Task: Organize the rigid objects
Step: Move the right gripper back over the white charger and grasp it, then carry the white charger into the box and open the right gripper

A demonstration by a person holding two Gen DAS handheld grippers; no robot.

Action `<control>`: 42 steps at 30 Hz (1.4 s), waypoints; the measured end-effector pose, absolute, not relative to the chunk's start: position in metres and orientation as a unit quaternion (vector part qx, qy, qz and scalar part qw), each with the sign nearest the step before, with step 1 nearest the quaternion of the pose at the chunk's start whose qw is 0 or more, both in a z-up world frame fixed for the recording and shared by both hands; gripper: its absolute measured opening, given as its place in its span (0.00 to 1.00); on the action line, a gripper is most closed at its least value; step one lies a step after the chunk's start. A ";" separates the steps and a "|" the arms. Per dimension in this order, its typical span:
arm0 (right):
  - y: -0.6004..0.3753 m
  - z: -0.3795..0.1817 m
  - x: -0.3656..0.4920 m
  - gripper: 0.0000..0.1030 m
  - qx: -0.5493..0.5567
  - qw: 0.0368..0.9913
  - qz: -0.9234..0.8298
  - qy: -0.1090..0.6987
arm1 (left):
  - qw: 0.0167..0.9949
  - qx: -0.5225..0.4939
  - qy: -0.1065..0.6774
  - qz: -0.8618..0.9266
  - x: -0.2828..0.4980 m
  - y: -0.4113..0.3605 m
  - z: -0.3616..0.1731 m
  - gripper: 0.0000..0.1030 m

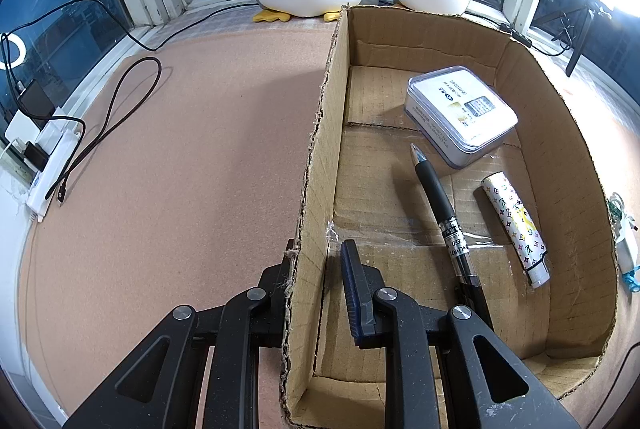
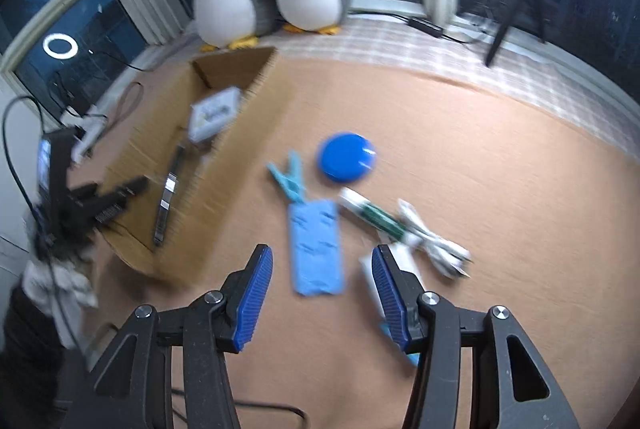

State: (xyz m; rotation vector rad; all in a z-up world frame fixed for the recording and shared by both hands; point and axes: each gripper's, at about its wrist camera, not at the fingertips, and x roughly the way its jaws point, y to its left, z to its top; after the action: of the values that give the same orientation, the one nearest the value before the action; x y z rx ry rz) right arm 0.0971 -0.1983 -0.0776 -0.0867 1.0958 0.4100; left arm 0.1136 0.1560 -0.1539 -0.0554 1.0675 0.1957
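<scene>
Box [image 1: 560, 133] fills the right of the left-wrist view, left tongs [image 1: 316, 269] pinched shut on its wall. Right tongs [image 2: 322, 293] gape wide, empty, nearer the blue strip [image 2: 318, 249] lying lengthwise between them, low centre on the tabletop [image 2: 500, 169].

Right-wrist view motion-blurred; left claw [image 1: 316, 261] finger behind box wall [image 1: 316, 165].

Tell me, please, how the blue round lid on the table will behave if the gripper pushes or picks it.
The blue round lid looks hard and glossy, so the pads may slip on it. It lies flat and low, so a push would probably slide it, not tip it. Its thin rim offers little to pinch.
</scene>
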 end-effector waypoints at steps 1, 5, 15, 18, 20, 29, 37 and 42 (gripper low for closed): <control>-0.203 -0.080 0.096 0.47 -0.053 0.832 0.188 0.519 | 0.856 -0.026 0.508 0.093 0.114 0.156 -0.154 0.21; -0.209 -0.089 0.095 0.47 -0.098 0.829 0.169 0.523 | 0.856 -0.025 0.508 0.093 0.115 0.155 -0.153 0.21; -0.202 -0.114 0.109 0.47 -0.125 0.802 0.191 0.551 | 0.856 -0.029 0.507 0.093 0.115 0.157 -0.152 0.21; -0.199 -0.119 0.113 0.47 -0.130 0.795 0.192 0.560 | 0.856 -0.029 0.507 0.093 0.114 0.157 -0.152 0.21; -0.198 -0.123 0.115 0.47 -0.133 0.790 0.193 0.566 | 0.856 -0.029 0.507 0.093 0.114 0.157 -0.152 0.21; -0.195 -0.134 0.125 0.34 -0.139 0.779 0.191 0.581 | 0.857 -0.028 0.507 0.093 0.114 0.157 -0.153 0.21; -0.193 -0.135 0.124 0.31 -0.136 0.779 0.194 0.581 | 0.857 -0.029 0.507 0.093 0.114 0.157 -0.153 0.21; -0.197 -0.132 0.125 0.31 -0.119 0.783 0.195 0.579 | 0.857 -0.029 0.507 0.093 0.114 0.157 -0.153 0.21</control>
State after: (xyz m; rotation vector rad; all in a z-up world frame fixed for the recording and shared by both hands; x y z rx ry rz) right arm 0.1249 -0.1971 -0.1319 -0.2571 1.2500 0.4218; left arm 0.1143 0.1569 -0.1525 -0.0603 1.0650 0.1950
